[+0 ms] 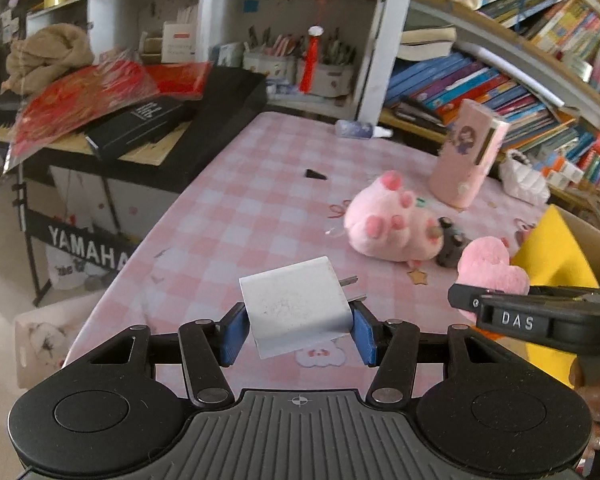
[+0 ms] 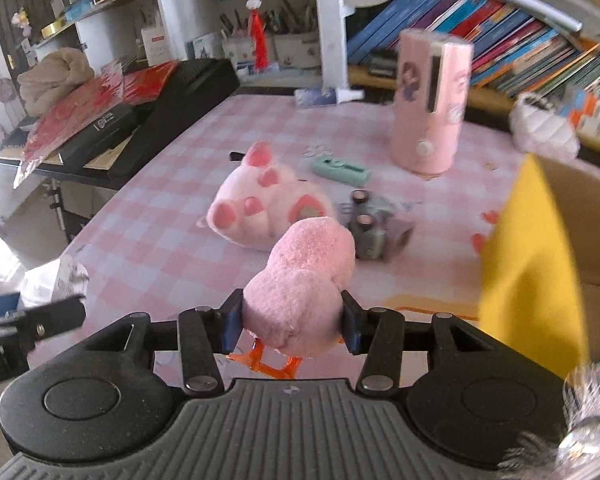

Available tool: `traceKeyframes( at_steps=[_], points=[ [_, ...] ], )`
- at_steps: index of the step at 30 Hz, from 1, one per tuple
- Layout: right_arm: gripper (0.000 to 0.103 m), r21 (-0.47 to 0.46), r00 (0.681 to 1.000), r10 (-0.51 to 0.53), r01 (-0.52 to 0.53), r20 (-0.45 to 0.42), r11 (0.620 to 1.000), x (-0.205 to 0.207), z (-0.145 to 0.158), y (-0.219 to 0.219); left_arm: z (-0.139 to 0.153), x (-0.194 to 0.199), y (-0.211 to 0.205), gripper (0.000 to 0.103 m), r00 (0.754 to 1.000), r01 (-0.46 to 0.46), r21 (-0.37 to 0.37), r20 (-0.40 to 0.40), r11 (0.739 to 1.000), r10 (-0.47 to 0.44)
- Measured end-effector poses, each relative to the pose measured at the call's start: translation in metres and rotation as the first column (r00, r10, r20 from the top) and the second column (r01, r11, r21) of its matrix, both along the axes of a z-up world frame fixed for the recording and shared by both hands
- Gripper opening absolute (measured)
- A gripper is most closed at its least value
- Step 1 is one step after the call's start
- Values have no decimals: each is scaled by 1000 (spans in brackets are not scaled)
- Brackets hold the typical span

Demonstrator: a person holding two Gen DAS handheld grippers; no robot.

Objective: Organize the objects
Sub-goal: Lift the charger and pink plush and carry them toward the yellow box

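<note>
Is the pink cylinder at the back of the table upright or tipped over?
Upright. The pink cylinder stands on its round base on the checked tablecloth, its flat top uppermost, in both views.

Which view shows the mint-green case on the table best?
The right wrist view: the mint-green case lies in full sight behind the pink paw plush. In the left wrist view that plush hides nearly all of it.

Left gripper [image 1: 298,326] fingers clamped, right gripper [image 2: 291,322] fingers clamped, both angled downward
</note>
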State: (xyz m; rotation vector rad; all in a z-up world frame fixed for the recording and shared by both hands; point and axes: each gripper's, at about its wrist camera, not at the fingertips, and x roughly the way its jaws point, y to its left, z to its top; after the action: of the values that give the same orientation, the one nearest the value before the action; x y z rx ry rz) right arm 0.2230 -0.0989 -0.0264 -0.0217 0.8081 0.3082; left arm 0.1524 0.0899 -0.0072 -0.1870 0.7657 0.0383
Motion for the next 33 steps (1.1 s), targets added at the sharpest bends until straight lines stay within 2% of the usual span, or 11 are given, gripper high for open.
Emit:
traceKeyframes(
  at_steps=[21, 27, 33],
  points=[
    [45, -18, 991, -90, 92, 99, 996, -85, 25, -3, 7, -56, -7, 53, 992, 113, -15, 53, 994, -112],
    [45, -20, 992, -113, 114, 59, 993, -117, 17, -3, 3, -82, -6, 53, 989, 146, -27, 42, 989, -145],
    [45, -34, 994, -97, 99, 57, 995, -152, 14, 4, 4, -107, -6, 53, 985, 168, -33, 47, 985, -167]
  ],
)
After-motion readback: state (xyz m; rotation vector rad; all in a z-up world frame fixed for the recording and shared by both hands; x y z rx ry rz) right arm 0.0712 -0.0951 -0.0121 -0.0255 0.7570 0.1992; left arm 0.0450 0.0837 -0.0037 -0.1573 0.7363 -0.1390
